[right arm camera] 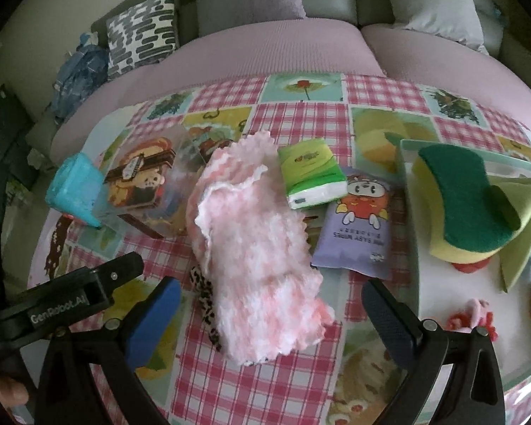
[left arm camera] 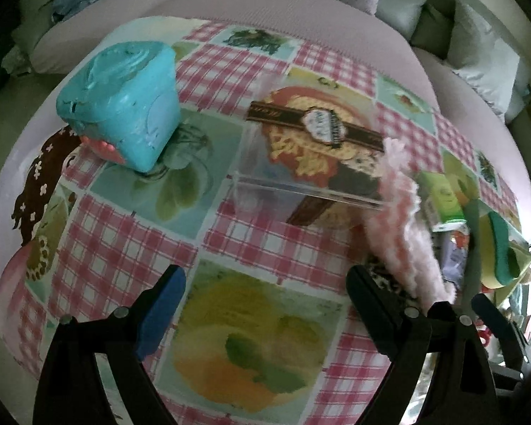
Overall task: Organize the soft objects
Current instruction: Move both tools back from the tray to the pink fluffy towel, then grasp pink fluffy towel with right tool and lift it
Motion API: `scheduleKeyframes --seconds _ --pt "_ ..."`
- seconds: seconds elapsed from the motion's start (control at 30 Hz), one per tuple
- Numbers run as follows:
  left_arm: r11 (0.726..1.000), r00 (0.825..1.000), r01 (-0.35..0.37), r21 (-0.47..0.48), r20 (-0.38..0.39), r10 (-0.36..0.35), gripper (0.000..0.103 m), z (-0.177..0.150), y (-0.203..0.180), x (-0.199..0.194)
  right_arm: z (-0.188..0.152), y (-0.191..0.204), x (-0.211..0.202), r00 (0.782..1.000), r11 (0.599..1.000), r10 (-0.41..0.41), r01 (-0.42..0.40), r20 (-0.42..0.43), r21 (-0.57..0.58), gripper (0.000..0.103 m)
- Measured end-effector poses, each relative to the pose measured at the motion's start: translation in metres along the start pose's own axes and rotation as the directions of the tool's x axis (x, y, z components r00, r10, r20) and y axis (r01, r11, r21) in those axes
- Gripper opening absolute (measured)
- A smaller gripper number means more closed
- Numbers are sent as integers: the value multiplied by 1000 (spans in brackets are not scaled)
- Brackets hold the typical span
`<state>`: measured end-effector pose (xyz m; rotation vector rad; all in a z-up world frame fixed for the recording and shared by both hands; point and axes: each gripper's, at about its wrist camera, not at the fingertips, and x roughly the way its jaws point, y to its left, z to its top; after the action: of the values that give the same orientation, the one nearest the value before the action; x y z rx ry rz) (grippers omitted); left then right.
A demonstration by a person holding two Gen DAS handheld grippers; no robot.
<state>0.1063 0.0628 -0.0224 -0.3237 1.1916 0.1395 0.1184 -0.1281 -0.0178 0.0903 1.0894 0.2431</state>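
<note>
A fluffy pink-and-white cloth (right arm camera: 258,255) lies crumpled on the patchwork tablecloth (right arm camera: 265,382), over a leopard-print item (right arm camera: 203,294). My right gripper (right arm camera: 270,322) is open, its fingers on either side of the cloth's near end without gripping it. The left gripper (left arm camera: 267,310) is open and empty over the tablecloth, with the pink cloth (left arm camera: 403,233) just to its right. Beyond the cloth lie a green tissue pack (right arm camera: 311,173) and a purple wipes pack (right arm camera: 357,226). A green-and-yellow sponge (right arm camera: 467,198) and a green cloth (right arm camera: 524,212) sit in a clear tray (right arm camera: 407,166) at the right.
A teal tub (left arm camera: 124,102) and a clear box with a brown band (left arm camera: 311,148) stand at the left of the table. The left gripper's body (right arm camera: 70,297) reaches in at the right wrist view's left. A pink sofa (right arm camera: 265,49) with cushions runs behind the table.
</note>
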Motion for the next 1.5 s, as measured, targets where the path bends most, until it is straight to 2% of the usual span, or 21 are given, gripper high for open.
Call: scheduleKeyframes --seconds 0.17,0.47,0.73,0.8,1.0,1.2,1.5 --pt "1000 999 -25 -16 -28 25 93 3 10 12 5 7 12 1000 1000 -14 14 -18 -22 99" --pt "998 999 -31 -52 -34 29 93 5 23 14 11 13 27 999 999 -22 22 -25 -33 79" --pt "999 999 -20 -50 -33 18 93 8 25 11 13 13 27 1000 1000 17 -17 -19 -22 42" --pt "999 999 -14 -46 -33 13 93 8 23 10 13 12 25 1000 1000 18 -18 -13 -20 39" --pt "1000 999 -2 -25 -32 1 93 8 15 8 12 4 17 998 998 55 -55 4 19 20" --pt "1000 999 30 -8 -36 -30 93 7 4 5 13 -3 4 997 997 68 -69 38 39 13" --pt "998 998 53 15 -35 -52 93 6 -8 2 15 -7 -24 990 995 85 -89 110 35 13"
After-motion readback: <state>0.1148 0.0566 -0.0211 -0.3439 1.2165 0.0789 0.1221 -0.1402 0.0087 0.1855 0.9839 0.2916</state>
